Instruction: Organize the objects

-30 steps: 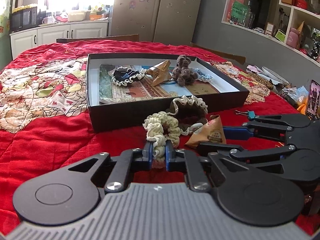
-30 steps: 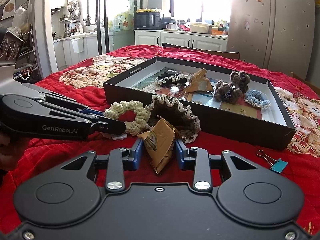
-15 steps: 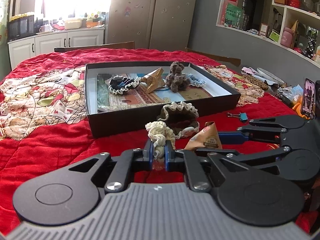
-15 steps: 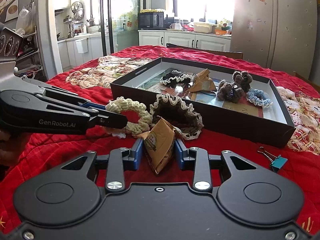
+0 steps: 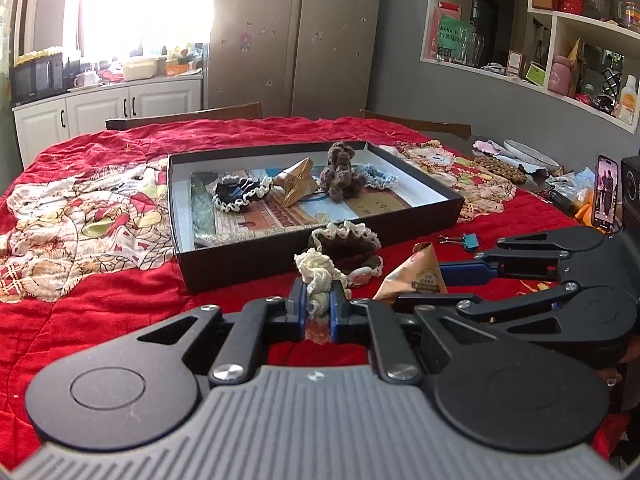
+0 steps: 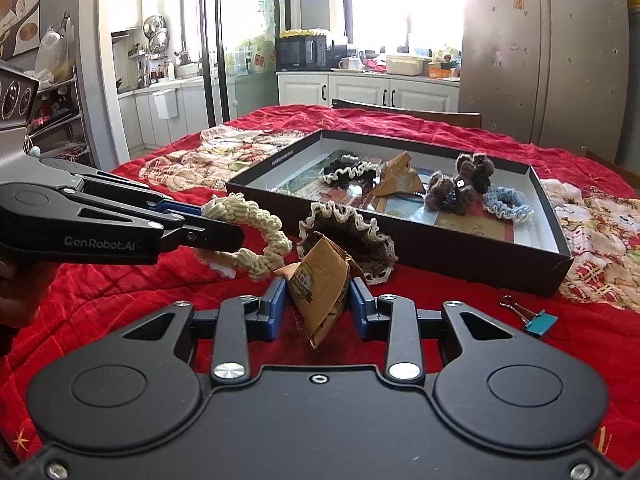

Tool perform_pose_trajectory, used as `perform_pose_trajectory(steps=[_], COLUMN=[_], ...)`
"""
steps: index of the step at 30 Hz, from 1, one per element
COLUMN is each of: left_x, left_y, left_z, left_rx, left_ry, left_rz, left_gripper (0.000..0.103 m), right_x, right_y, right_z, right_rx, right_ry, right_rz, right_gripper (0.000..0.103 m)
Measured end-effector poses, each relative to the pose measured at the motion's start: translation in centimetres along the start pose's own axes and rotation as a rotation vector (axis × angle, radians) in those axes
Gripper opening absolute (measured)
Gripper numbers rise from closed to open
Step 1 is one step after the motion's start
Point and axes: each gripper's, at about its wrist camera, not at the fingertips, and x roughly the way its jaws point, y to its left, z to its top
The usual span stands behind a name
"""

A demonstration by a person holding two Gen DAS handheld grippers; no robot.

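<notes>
My left gripper (image 5: 318, 300) is shut on a cream crocheted scrunchie (image 5: 316, 272), held above the red cloth; it also shows in the right wrist view (image 6: 256, 232). My right gripper (image 6: 318, 300) is shut on a brown paper sachet (image 6: 320, 284), seen in the left wrist view (image 5: 416, 276) too. A brown scrunchie with a cream frill (image 6: 348, 236) lies on the cloth just before the black box (image 6: 460, 252). In the box lie a black frilled scrunchie (image 6: 348, 170), a brown sachet (image 6: 400, 176), a brown knitted piece (image 6: 460, 188) and a blue scrunchie (image 6: 506, 202).
A blue binder clip (image 6: 532, 318) lies on the red cloth right of my right gripper. A phone (image 5: 606, 192) and clutter stand at the table's right edge. Chair backs (image 5: 184, 118) stand behind the table. Shelves (image 5: 560, 40) line the right wall.
Both grippers have risen and pulled back from the box with their loads. The cream scrunchie has lifted off the cloth. The box looks farther and lower in both views.
</notes>
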Motion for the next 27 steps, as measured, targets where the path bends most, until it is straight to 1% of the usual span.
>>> perform_pose_trajectory(steps=[10,16,20,27], left_x=[-1.5,-2.1,-2.5,-2.4], left_y=[-0.8,-1.0,-0.8,0.2], left_z=[1.0,1.7,2.4,4.0], left_rx=[0.017,0.029,0.028,0.015], left_ry=[-0.045,-0.07,-0.089,-0.122], left_rz=[-0.028,-0.028,-0.023,0.012], left_gripper=[0.013,0.013,0.013,0.013], right_x=[-1.7,-2.6,-3.2,-3.6], right_y=[0.0,-0.4,-1.0,-2.7], right_z=[1.0,1.8,2.6,4.4], right_rx=[-0.01,-0.006,-0.005,0.006], right_ry=[-0.04,-0.07,-0.092,-0.122], right_rz=[-0.005,-0.021,-0.037,-0.078], right_gripper=[0.032,0.032,0.032,0.032])
